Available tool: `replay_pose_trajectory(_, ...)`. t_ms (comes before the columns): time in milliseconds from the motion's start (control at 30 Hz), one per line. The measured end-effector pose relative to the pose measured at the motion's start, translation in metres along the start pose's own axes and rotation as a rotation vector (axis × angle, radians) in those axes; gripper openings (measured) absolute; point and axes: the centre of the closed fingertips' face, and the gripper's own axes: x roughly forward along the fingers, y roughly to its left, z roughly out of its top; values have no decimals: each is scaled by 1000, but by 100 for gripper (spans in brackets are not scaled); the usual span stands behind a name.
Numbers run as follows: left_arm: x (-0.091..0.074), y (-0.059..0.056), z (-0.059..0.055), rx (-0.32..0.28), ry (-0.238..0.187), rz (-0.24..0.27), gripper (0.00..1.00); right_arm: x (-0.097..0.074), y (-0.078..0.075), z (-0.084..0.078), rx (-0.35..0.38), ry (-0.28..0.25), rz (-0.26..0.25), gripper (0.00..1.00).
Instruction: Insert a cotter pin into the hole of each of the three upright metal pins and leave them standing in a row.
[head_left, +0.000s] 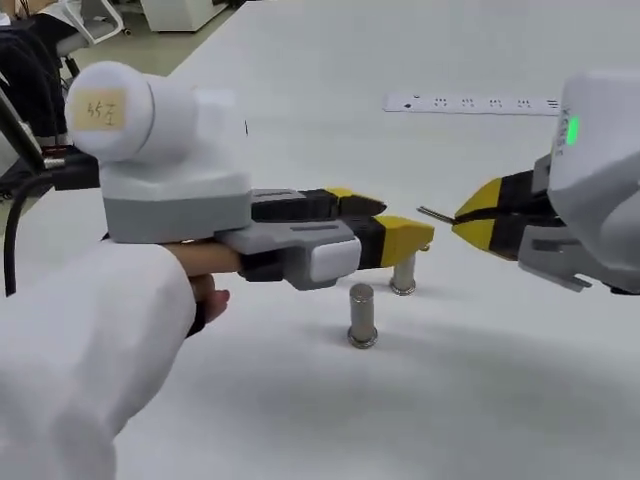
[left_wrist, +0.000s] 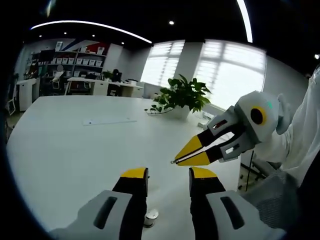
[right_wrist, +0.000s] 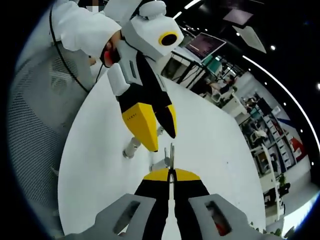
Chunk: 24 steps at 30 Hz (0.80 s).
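Two short upright metal pins stand on the white table: one (head_left: 362, 315) in front, another (head_left: 404, 272) partly behind the jaws of my left gripper (head_left: 400, 235). That gripper hovers just above them, open, with nothing between its fingers. In the left gripper view, a metal pin's top (left_wrist: 151, 216) shows low between my left gripper's (left_wrist: 168, 175) jaws. My right gripper (head_left: 470, 217) is shut on a thin cotter pin (head_left: 435, 213) whose tip points at the left jaws. The right gripper view shows the cotter pin (right_wrist: 171, 156) sticking out of my right gripper (right_wrist: 171, 172), with metal pins (right_wrist: 132, 147) beyond.
A white strip with dark marks (head_left: 470, 103) lies flat at the far right of the table (head_left: 300, 420). Dark cables and a chair (head_left: 25, 120) stand off the table's left edge. A potted plant (left_wrist: 182, 95) stands past the far edge.
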Motion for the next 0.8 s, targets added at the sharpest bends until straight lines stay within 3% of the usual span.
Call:
replay_pose_trajectory(300, 5, -4, -2, 4, 13, -20, 26, 0, 0, 6, -16, -10, -15, 0)
replay_pose_trajectory(467, 7, -8, 3, -10, -8, -34, 22, 0, 2, 6, -30, -8, -17, 0)
replay_pose_trajectory(800, 10, -5, 3, -16, 8, -48, 11, 1, 4, 8, -56, -3, -16, 0)
